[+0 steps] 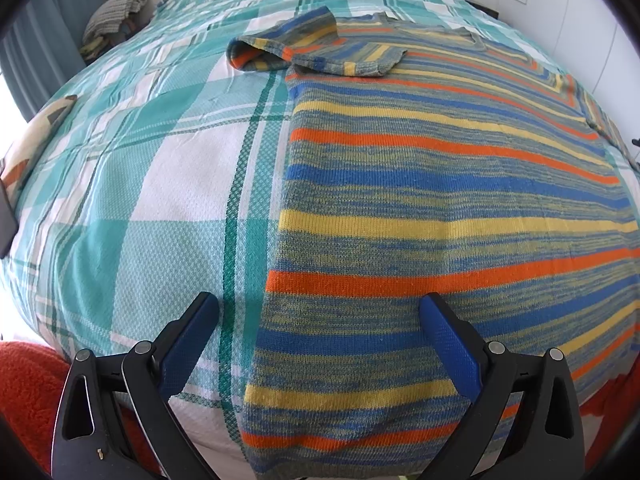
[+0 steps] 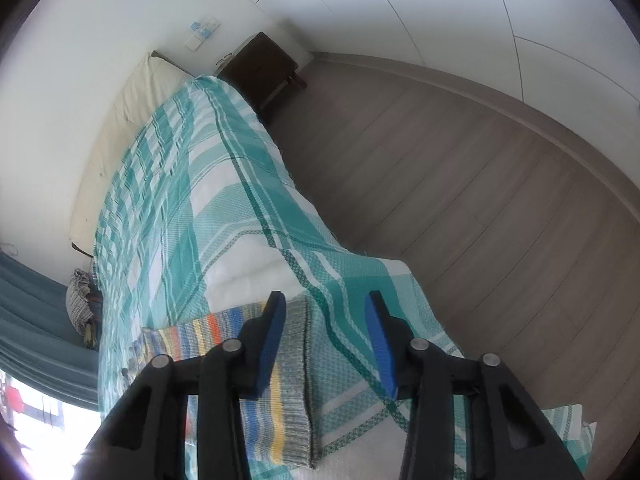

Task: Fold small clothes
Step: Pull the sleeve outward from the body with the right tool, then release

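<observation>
two black plastic grippers, left gripper (image 1: 319, 312) and right gripper (image 2: 326, 304), blue-padded fingers (image 1: 452, 344), round silver pivot pins

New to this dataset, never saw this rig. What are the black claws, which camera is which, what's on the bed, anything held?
There is no robot arm here. A person carries a two-finger tool in each hand, and a fisheye camera on each looks forward along its fingers, which is why straight lines bulge.

The left wrist picture shows the left tool, jaws wide, over the near left edge of a striped knit sweater. The sweater lies flat on a teal and white plaid bedspread, with one sleeve folded in over the chest.

The right wrist picture shows the right tool, jaws apart, above the sweater's ribbed edge, with wooden floor beyond the bed.

Neither tool holds anything; nothing is pinched between the blue pads.
</observation>
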Demonstrator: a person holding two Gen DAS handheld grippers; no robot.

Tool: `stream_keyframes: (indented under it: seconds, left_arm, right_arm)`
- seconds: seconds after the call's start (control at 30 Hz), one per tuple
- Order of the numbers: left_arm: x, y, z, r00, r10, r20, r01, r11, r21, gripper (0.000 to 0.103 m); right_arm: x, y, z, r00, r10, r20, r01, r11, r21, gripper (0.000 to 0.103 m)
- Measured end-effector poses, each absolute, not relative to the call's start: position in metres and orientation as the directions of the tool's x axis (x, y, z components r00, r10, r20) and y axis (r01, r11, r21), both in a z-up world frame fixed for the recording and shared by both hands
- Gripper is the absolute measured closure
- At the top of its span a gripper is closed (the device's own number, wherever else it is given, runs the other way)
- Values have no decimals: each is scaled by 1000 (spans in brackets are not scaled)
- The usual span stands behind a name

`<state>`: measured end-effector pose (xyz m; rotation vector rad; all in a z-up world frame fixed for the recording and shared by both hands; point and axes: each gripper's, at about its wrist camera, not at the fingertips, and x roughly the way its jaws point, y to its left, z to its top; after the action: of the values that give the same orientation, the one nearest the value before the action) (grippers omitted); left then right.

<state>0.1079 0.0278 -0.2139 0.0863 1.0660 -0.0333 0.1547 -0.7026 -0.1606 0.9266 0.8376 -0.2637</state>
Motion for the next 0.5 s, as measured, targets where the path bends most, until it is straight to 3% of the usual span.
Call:
stream_keyframes:
  seconds: [0.23, 0.37, 0.5]
  left_arm:
    - [106, 27, -214, 484, 22, -875, 65, 996, 61, 2]
    - [107, 27, -214, 482, 22, -876, 65, 996, 61, 2]
    - [108, 28, -215, 482, 21, -876, 66, 996, 60, 1]
  right_arm:
    - [183, -685, -170, 629, 172, -758, 516, 637, 573, 57]
    - [200, -674, -171, 590, 187, -785, 491, 689, 533, 68]
    - [205, -671, -168, 559, 138, -818, 489, 741, 460, 87]
